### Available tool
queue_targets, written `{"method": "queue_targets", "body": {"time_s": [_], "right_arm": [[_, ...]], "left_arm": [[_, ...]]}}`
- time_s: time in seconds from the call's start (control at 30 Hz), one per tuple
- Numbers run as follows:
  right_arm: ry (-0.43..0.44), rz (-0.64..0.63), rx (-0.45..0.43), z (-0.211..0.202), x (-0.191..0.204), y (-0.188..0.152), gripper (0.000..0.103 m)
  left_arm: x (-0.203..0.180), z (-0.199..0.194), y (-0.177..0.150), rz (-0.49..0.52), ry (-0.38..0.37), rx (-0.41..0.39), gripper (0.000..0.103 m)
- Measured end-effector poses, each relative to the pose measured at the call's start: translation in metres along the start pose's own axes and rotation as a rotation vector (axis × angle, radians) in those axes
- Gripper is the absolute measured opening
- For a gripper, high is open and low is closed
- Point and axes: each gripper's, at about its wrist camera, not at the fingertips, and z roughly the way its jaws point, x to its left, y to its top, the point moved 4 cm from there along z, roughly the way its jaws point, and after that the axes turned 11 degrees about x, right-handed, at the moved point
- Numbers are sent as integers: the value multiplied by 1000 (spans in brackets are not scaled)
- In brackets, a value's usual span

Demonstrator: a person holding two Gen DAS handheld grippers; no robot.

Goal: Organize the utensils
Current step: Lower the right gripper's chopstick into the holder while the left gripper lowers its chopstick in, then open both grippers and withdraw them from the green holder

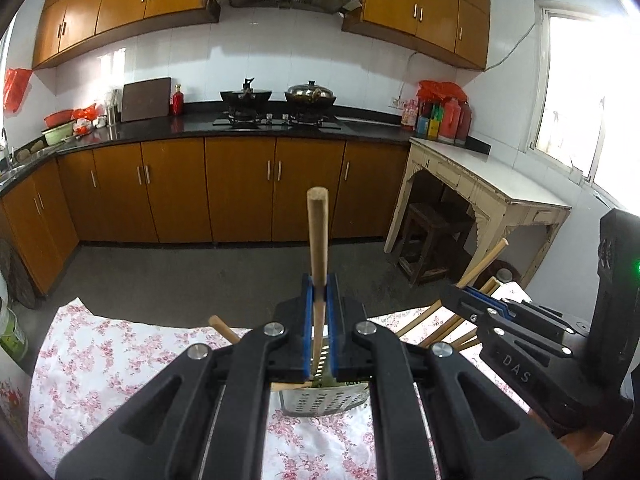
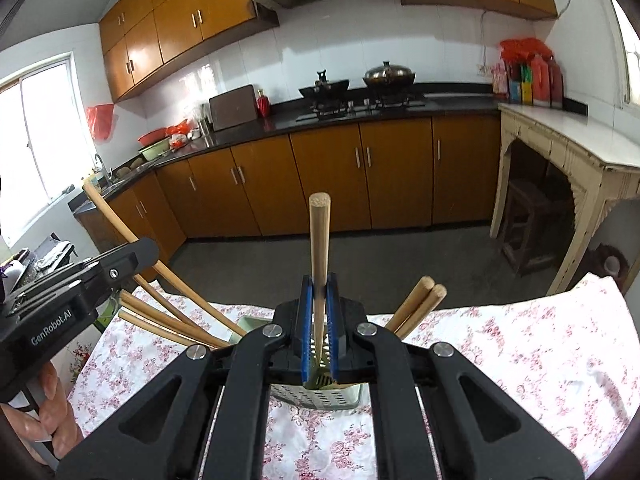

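My left gripper [image 1: 319, 292] is shut on a wooden chopstick [image 1: 318, 236] that stands upright, its lower end down in a perforated metal utensil holder [image 1: 320, 402] on the floral tablecloth. My right gripper [image 2: 319, 292] is shut on another wooden chopstick [image 2: 319, 240], also upright with its tip in the same holder [image 2: 320, 398]. Several more chopsticks [image 2: 168, 320] lean out of the holder to the left, and two others [image 2: 420, 300] to the right. The right gripper also shows in the left wrist view [image 1: 486, 296], the left gripper in the right wrist view [image 2: 132, 256].
The table wears a pink floral cloth [image 1: 120, 360]. Beyond it lie a grey floor [image 1: 200, 272], wooden cabinets, a black counter with two woks [image 1: 280, 96], and a cream side table [image 1: 500, 184] with a stool under it at right.
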Motion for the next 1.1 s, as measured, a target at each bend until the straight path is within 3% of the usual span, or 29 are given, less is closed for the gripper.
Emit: {"method": "queue_targets", "body": {"time_s": [0.57, 0.73, 0.77, 0.87, 1.1], "right_arm": [[34, 37, 24, 14, -6, 0, 8], [15, 41, 19, 13, -8, 0, 9], [12, 41, 17, 13, -9, 1, 11], [-13, 40, -9, 9, -7, 1, 39], [-36, 26, -51, -3, -4, 3, 41]], "left_arm": [[5, 14, 0, -12, -15, 11, 7], [10, 11, -3, -30, -4, -5, 19], [11, 10, -3, -36, -3, -9, 22], [15, 5, -3, -52, 3, -22, 30], [19, -10, -5, -68, 6, -51, 38]]}}
